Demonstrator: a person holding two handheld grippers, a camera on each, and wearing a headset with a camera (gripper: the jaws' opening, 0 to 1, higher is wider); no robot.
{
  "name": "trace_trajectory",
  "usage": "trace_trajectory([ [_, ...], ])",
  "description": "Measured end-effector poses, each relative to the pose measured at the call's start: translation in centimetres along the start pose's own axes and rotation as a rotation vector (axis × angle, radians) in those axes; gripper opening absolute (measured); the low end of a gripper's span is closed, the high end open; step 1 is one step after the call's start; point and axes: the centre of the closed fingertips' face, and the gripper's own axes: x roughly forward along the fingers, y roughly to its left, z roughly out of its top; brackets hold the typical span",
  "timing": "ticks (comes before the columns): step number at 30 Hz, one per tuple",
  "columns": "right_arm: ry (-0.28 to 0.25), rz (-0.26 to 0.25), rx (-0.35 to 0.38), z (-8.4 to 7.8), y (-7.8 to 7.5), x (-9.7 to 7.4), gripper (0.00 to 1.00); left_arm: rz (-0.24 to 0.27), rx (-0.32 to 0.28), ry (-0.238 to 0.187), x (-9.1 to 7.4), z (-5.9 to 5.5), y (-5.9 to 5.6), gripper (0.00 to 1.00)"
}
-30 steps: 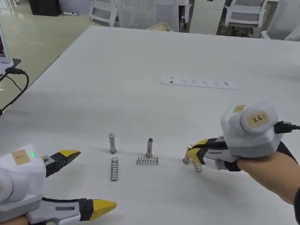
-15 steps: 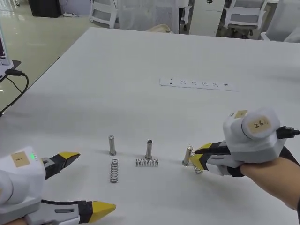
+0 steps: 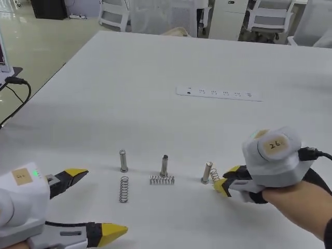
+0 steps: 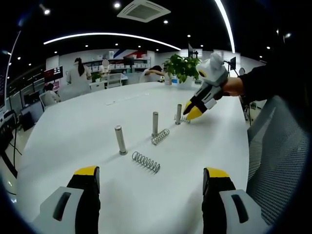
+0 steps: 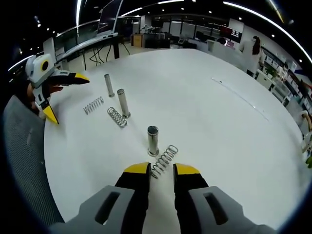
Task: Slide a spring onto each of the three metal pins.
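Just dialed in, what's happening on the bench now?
A person's right hand-held gripper straddles the right spring beside the right pin, jaws narrowly apart, not yet clamped. The left hand-held gripper hangs open, holding nothing. The middle pin and left pin stand bare; the middle spring and left spring lie flat.

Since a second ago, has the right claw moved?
Yes. Against the rightmost pin, the right claw has come down and nearer the person, from beside the pin's top to the spring at its base.

right gripper (image 3: 222, 185) drawn back from right pin (image 3: 207, 172), spring (image 3: 214, 175) now at its tips
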Motion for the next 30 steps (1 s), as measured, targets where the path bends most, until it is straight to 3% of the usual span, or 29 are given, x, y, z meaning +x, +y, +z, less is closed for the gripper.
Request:
trace_trajectory([
  [7, 0.012, -0.001, 0.013, -0.4, 0.4, 0.5, 0.17, 0.002, -0.003, -0.001, 0.0, 0.0, 0.0, 0.84],
  [21, 0.016, -0.038, 0.024, -1.2, -1.2, 0.3, 0.11, 0.002, -0.003, 0.003, 0.0, -0.2, 0.3, 0.84],
  [30, 0.012, -0.050, -0.007, -1.3, -1.5, -0.1, 0.09, 0.002, -0.003, 0.004, 0.1, -0.2, 0.3, 0.84],
])
